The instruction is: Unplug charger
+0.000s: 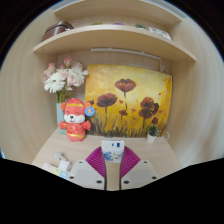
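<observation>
A small white charger (111, 150) with a blue mark on its face sits between my fingertips. My gripper (111, 154) is shut on it, and the magenta pads (95, 160) press on both of its sides. The charger is over the pale desk top (55, 145), well in front of the back wall. Its underside and any socket are hidden behind the fingers.
A plush bear in red (74, 118) stands at the back left, with a vase of pink and white flowers (63, 78) behind it. A poppy painting (130, 103) leans on the back wall, and a small potted plant (153, 130) stands at its right. A shelf (110, 42) runs overhead.
</observation>
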The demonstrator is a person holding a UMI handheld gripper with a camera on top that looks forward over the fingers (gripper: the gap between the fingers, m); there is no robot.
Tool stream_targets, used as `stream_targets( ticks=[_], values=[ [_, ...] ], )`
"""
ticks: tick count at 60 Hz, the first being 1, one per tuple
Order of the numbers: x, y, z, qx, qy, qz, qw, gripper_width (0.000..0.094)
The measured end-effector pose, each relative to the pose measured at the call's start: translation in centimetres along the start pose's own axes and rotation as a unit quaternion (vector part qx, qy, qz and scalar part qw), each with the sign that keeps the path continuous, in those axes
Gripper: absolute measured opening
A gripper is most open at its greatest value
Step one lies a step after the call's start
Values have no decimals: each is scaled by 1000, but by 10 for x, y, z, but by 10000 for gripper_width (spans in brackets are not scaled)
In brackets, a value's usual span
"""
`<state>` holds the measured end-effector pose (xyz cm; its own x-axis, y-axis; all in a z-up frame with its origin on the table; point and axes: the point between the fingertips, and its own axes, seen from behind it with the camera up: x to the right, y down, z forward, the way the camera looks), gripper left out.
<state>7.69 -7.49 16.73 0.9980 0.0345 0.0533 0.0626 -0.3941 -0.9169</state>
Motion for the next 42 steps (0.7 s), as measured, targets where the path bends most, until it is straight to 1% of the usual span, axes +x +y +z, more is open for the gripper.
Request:
stream_targets(
  ticks=[2, 3, 7, 9, 15, 17, 22, 25, 27, 37, 39, 42],
  values=[
    [5, 34, 10, -26, -1, 6, 1000, 154],
    [19, 47, 10, -35, -4, 10, 999, 154],
    [28, 95, 20, -75, -10, 23, 997, 153],
    [33, 114, 22, -83, -18, 24, 996, 153],
    [32, 150, 42, -113, -20, 27, 993, 156],
    [44, 160, 32, -117, -22, 30, 992, 165],
    [41, 179, 44, -135, -23, 21, 990, 174],
    [42, 190, 36, -150, -24, 12, 988, 192],
    [41, 185, 37, -138, -26, 12, 990, 212],
    [41, 186, 38, -149, -22, 20, 988, 304],
    [42, 186, 38, -157, -17, 24, 987, 331],
    [43, 180, 34, -160, -12, 17, 987, 424]
  ],
)
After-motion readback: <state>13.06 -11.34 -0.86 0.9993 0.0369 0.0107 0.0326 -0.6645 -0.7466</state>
